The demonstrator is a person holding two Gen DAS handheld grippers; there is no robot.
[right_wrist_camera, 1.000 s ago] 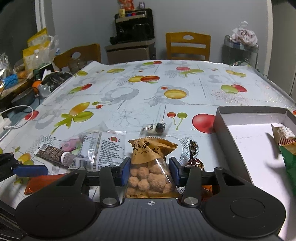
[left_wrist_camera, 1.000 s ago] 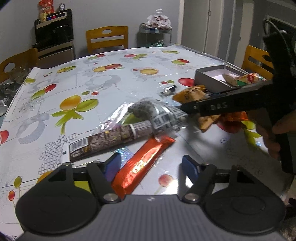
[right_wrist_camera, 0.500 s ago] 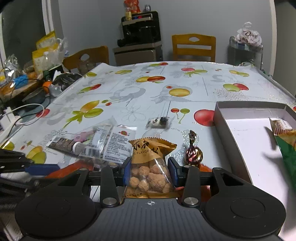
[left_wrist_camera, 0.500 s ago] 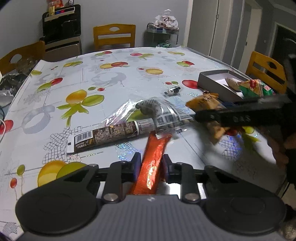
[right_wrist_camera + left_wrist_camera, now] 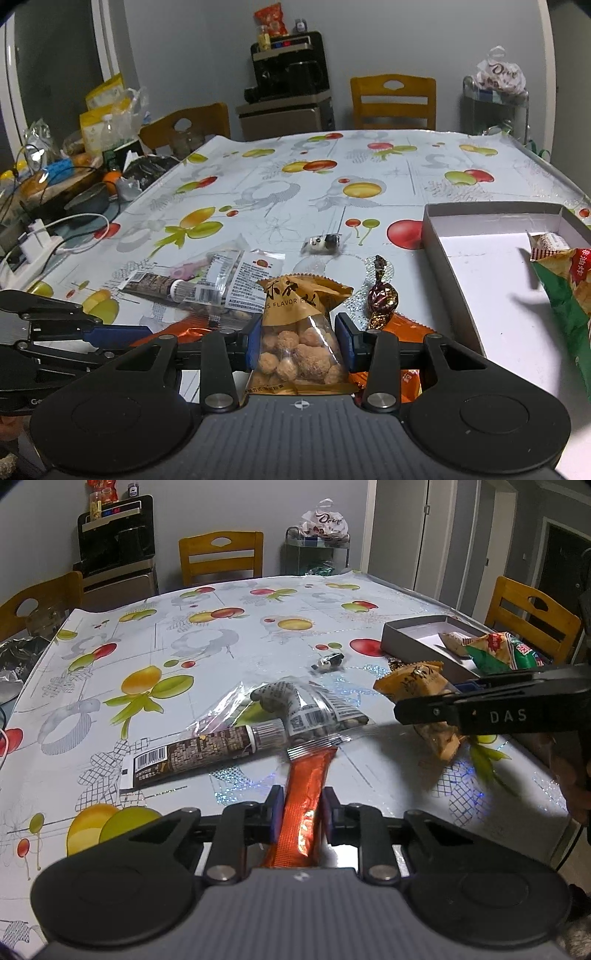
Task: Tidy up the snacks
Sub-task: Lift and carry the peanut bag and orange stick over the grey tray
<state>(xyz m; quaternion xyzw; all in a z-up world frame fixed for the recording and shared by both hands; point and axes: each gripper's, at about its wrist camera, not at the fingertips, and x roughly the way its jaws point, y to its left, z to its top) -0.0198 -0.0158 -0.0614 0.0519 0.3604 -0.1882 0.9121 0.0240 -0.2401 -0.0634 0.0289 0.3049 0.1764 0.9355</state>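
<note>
Your left tongs (image 5: 300, 814) are pinching the orange stick (image 5: 306, 797) on the table (image 5: 221, 635), its far end touching the clear bag (image 5: 314, 710), while your right tongs (image 5: 300, 338) are gripping the nut bag (image 5: 301, 328) near the box (image 5: 491, 236), beside a candy (image 5: 382, 297).

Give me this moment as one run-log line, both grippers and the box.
left gripper: shut on orange snack bar | right gripper: shut on bag of fried balls | grey box: holds green chip bag
</note>
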